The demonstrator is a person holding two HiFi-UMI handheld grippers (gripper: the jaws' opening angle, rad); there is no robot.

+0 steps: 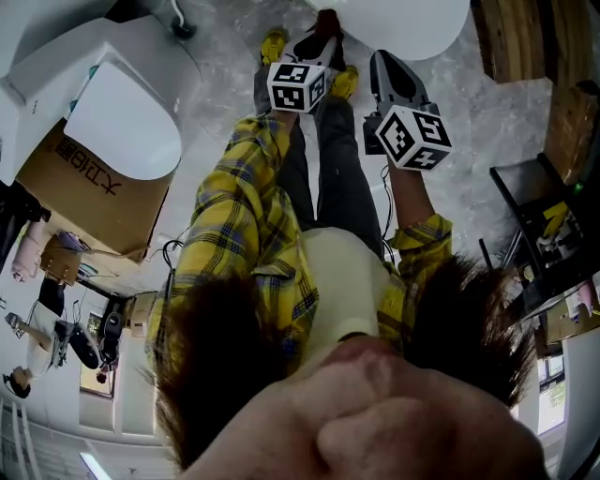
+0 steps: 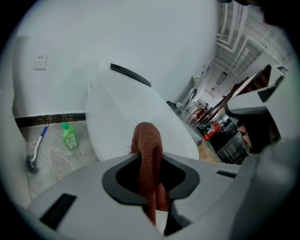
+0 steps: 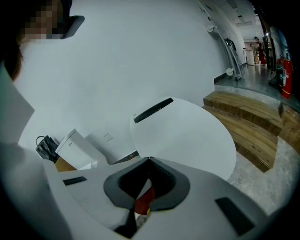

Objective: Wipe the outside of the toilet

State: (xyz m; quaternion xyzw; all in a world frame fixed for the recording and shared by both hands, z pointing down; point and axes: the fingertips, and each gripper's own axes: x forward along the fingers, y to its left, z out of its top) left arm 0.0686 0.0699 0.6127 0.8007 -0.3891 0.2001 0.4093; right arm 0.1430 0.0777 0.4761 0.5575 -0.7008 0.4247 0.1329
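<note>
Head view, toilet: the white toilet lies at the top edge, and only a curved part of it is in frame.
Head view, grippers: both reach toward it past the plaid sleeves. The marker cubes cover most of them, so the jaws are hard to make out here.
Head view, foreground: hair and a blurred patch fill the lower half.
Left gripper view, jaws: the left gripper is clamped on a reddish-brown cloth that sticks up just before the toilet's lid. Contact between them cannot be told.
Left gripper view, floor: a green bottle and a brush stand by the wall.
Right gripper view, jaws: the right gripper has its tips together with nothing pinched. A red patch shows through the gap, unidentifiable.
Right gripper view, toilet: the lid stands beyond the jaws, its base hidden by the gripper.
</note>
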